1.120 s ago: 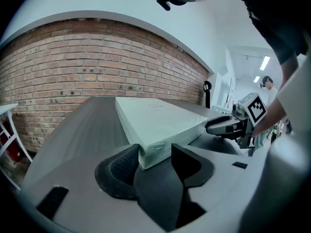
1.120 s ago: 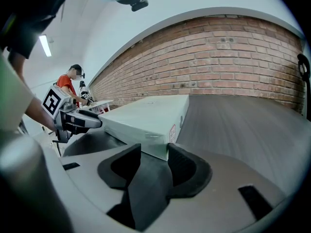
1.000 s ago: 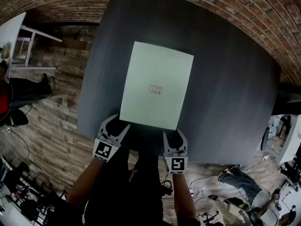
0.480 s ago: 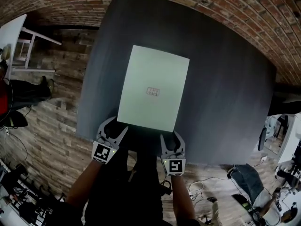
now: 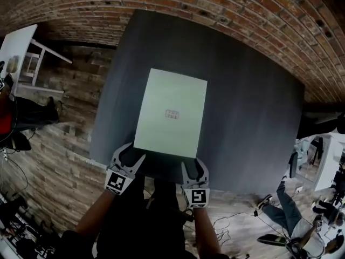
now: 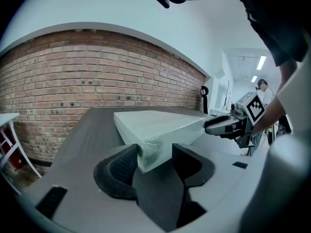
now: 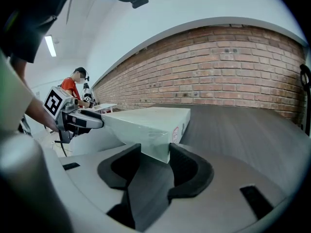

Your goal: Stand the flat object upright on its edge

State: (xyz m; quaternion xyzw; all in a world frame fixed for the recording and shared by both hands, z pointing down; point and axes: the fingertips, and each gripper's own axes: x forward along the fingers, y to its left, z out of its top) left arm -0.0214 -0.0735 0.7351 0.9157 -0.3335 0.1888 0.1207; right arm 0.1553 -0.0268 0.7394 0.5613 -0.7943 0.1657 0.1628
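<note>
A flat pale green box (image 5: 171, 112) with a small red label lies on the dark grey table (image 5: 253, 117), its long side running away from me. My left gripper (image 5: 133, 151) is shut on the box's near left corner (image 6: 155, 130). Its pads (image 6: 127, 164) press both sides of that corner. My right gripper (image 5: 194, 162) is shut on the near right corner (image 7: 153, 130), pads (image 7: 182, 161) against it. In each gripper view the other gripper shows across the box: the right one (image 6: 233, 125), the left one (image 7: 77, 118). Whether the near edge is off the table I cannot tell.
A brick wall (image 5: 226, 4) runs behind the table's far edge. A white table (image 5: 21, 47) and a person in red (image 5: 4, 117) are at the left. Cables and people's legs (image 5: 280, 215) lie on the wooden floor at the right.
The box and both grippers sit lower in the head view than a second ago, and the box looks narrower. Both grippers stay on the near corners.
</note>
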